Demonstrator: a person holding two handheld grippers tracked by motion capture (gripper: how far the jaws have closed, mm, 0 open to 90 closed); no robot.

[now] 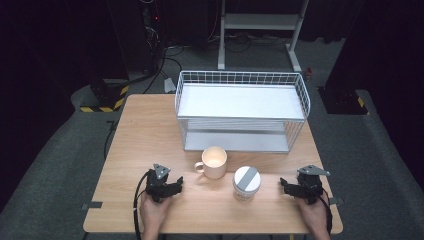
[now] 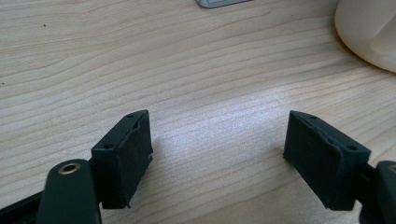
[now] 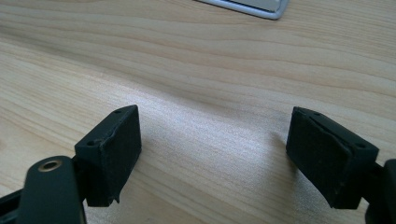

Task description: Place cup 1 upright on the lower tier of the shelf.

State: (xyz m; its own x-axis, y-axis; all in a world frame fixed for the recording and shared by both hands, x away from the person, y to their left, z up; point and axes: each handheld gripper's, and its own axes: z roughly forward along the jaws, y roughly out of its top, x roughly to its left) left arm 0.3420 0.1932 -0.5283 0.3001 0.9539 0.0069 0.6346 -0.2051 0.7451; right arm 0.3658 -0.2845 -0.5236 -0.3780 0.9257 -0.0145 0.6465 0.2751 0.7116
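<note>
Start pose: left gripper (image 1: 176,184) and right gripper (image 1: 284,186) empty, jaws apart, flanking the mug (image 1: 213,162). Next, likely: left reaches for mug handle.

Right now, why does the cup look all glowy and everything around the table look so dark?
High view: the lamp lights the table, the mug glares white inside, and the floor falls dark. Left gripper view: a pale sheen on the wood, with the mug blurry at the corner.
</note>
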